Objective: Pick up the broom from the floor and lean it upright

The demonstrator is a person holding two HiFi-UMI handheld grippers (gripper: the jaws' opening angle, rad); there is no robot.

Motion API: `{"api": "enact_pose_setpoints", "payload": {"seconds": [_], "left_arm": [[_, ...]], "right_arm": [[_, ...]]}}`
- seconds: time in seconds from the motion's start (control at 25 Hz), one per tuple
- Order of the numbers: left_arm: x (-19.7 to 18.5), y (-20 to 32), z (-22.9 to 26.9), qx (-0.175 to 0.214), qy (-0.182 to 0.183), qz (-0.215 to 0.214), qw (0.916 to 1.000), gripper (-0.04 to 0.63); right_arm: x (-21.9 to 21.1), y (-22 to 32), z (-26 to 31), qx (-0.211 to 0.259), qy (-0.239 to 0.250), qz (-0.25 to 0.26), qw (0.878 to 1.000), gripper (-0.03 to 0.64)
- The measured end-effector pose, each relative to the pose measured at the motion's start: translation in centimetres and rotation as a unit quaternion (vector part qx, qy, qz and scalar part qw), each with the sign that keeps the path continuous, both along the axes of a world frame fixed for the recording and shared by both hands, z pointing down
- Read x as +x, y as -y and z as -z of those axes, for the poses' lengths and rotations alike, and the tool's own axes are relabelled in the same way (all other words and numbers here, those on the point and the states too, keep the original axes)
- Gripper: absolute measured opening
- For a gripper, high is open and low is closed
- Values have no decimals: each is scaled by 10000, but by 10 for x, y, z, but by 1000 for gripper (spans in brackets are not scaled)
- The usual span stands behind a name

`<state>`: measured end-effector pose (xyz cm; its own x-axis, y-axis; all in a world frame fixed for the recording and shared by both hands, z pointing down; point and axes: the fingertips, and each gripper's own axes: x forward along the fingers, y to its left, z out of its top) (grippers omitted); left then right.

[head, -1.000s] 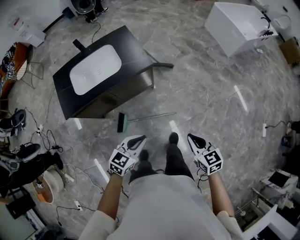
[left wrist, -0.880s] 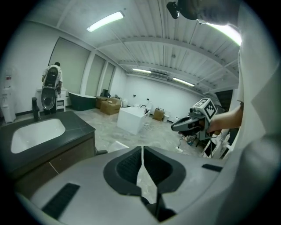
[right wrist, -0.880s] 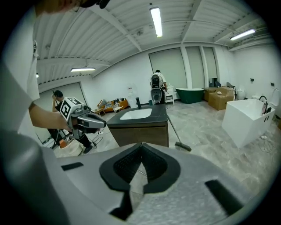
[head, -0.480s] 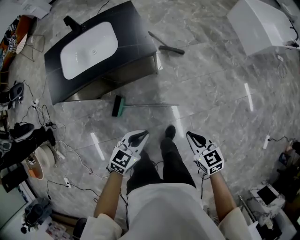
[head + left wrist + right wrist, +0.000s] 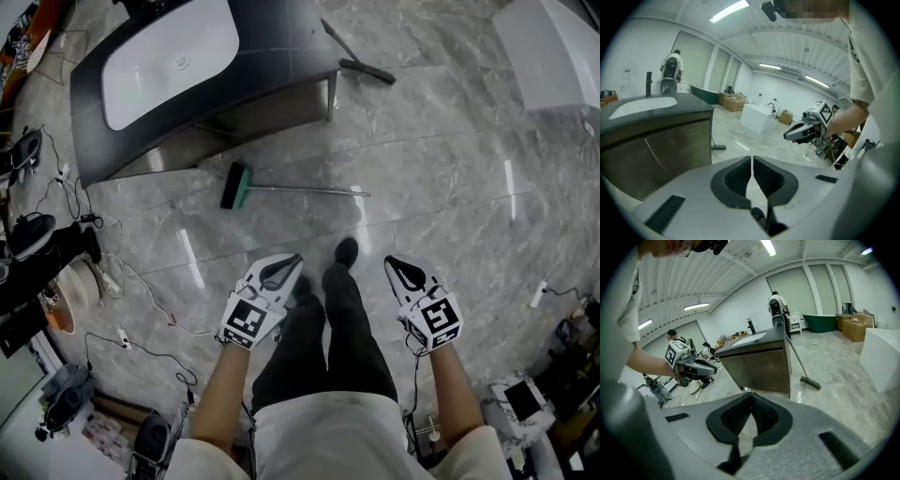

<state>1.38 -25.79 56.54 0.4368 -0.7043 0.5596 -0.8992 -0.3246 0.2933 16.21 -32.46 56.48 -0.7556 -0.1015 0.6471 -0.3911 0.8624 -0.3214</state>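
The broom lies flat on the grey marble floor, its green head [image 5: 234,186] near the cabinet and its thin metal handle [image 5: 309,190] running off to the right. My left gripper [image 5: 289,262] is held above the floor short of the handle, jaws shut with nothing in them. My right gripper [image 5: 394,265] hangs level with it on the right, also shut and empty. Both point toward the broom, with the person's legs and shoes [image 5: 345,251] between them. Neither gripper view shows the floor broom; each shows its own shut jaws, left gripper [image 5: 752,160] and right gripper [image 5: 751,398].
A dark cabinet [image 5: 272,66] with a white sink [image 5: 169,52] stands just beyond the broom. A second broom [image 5: 361,66] leans at the cabinet's right corner. Cables, shoes and gear [image 5: 56,281] litter the floor at the left. A white box [image 5: 558,52] sits far right.
Both grippers have sunk toward the floor, and the head view has dropped closer to the floor and cabinet. The broom has not moved. Both grippers stay shut.
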Motion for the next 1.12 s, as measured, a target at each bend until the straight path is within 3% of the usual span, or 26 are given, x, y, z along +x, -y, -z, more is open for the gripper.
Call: {"api": "enact_pose_setpoints", "payload": {"seconds": [0.16, 0.4, 0.72, 1.12], "left_arm": [[-11, -7, -65, -121, -90, 122, 9998, 15], [-25, -24, -164, -268, 82, 106, 9996, 15], [-32, -21, -281, -273, -99, 192, 9994, 15], [-51, 2, -421, -67, 148, -94, 9998, 15]], "right_arm": [[-12, -5, -55, -55, -74, 98, 9999, 2], [-17, -13, -151, -196, -39, -125, 9997, 2], [-29, -9, -270, -77, -26, -117, 9999, 2], [-34, 19, -400, 282, -184, 388, 9987, 2]]}}
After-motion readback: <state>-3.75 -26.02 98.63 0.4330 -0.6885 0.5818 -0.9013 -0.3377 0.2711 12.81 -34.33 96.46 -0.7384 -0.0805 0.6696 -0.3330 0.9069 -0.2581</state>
